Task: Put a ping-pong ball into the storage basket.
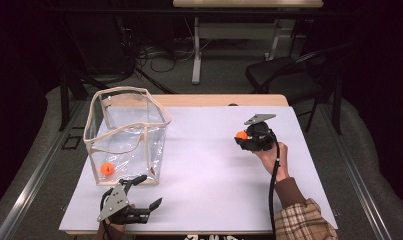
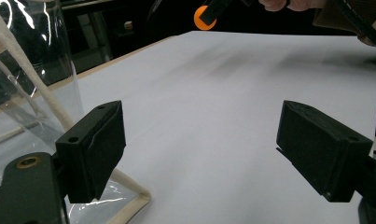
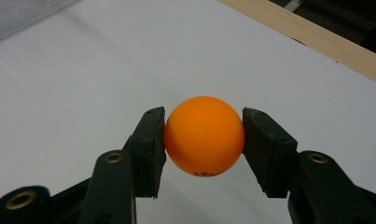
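Left gripper (image 1: 148,192) of mine sits at the near edge of the white table (image 1: 214,170), jaws spread wide with nothing between them, pointing toward the far right. Only a sliver of my left hand (image 1: 115,226) shows at the bottom of the high view; the wrist and forearm are cut off there. Just beyond that gripper, on the left, stands the clear bag (image 1: 126,135) with its beige trim, upright and open at the top. In the left gripper view the bag's near corner (image 2: 129,205) lies right beside my left jaw, but I cannot tell whether they touch. An orange ball (image 1: 107,168) rests on the bag's floor near its front left corner, blurred by glare on the plastic.

Farther off on the right, my right hand (image 1: 273,152) reaches forward, the plaid sleeve (image 1: 304,222) partly cut by the frame edge. It holds the right gripper (image 1: 239,136) raised over the table, pointing left. Its jaws are clamped on a second orange ball (image 3: 204,135), one pad pressed to each side. Black print on the ball's underside is too cut off to read. From above, the gripper body hides most of this ball (image 1: 241,135).
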Demonstrator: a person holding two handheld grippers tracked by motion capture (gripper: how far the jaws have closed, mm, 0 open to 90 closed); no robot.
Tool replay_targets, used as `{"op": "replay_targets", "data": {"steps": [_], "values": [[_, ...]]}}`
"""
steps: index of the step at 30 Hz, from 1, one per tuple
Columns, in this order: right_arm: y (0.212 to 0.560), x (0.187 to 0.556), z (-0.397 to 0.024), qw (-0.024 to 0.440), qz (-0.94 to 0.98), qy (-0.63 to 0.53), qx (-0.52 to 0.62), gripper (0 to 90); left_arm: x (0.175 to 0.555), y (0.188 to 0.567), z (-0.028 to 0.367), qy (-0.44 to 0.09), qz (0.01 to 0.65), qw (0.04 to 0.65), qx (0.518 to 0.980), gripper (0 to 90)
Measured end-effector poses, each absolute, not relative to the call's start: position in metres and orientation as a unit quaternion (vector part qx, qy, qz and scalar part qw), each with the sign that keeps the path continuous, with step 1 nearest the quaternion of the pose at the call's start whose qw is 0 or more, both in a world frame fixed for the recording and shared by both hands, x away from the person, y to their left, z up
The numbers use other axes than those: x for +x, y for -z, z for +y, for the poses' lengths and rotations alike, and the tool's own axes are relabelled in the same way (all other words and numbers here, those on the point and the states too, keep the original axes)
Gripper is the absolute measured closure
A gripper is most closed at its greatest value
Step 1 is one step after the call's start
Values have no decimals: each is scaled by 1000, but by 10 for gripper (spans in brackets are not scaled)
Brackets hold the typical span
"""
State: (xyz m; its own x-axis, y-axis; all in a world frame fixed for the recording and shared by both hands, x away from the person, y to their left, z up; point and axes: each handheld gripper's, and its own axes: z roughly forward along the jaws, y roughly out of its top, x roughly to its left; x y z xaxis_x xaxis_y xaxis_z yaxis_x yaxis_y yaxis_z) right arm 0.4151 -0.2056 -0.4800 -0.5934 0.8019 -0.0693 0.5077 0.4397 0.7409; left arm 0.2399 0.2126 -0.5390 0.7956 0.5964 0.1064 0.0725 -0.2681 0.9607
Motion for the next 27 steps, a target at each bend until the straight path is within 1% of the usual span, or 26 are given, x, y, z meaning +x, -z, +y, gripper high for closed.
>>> {"op": "replay_targets", "data": {"steps": [27], "values": [[461, 415, -207, 222, 819, -356, 391, 507, 240, 539, 213, -232, 220, 564, 761, 155]]}}
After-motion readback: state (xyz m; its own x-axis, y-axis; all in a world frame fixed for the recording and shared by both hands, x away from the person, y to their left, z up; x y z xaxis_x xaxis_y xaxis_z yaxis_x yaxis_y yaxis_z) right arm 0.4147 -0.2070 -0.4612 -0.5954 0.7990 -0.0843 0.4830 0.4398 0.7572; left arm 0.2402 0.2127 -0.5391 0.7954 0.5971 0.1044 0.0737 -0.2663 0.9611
